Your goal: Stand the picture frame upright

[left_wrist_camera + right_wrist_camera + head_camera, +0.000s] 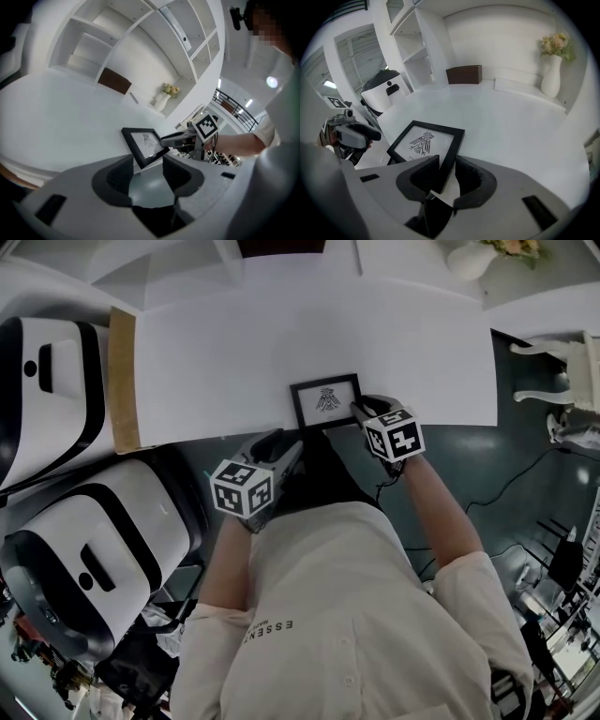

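A small black picture frame (325, 400) with a bird drawing lies face up near the front edge of the white table (234, 343). My right gripper (357, 411) reaches over the frame's right side. In the right gripper view the frame (423, 140) has its right edge between the jaws (447, 165), and a sliver of white shows beside the right pad. My left gripper (283, 448) hangs open just off the table's front edge, left of and below the frame. Through its jaws (147, 165) I see the frame (143, 144) and the right gripper (177, 139) at its corner.
Two large white and black rounded machines (52, 381) (94, 554) stand left of the table, by a brown cardboard strip (122, 381). A white vase with flowers (551, 70) and a brown box (463, 74) sit at the back. A white chair (562, 362) is at the right.
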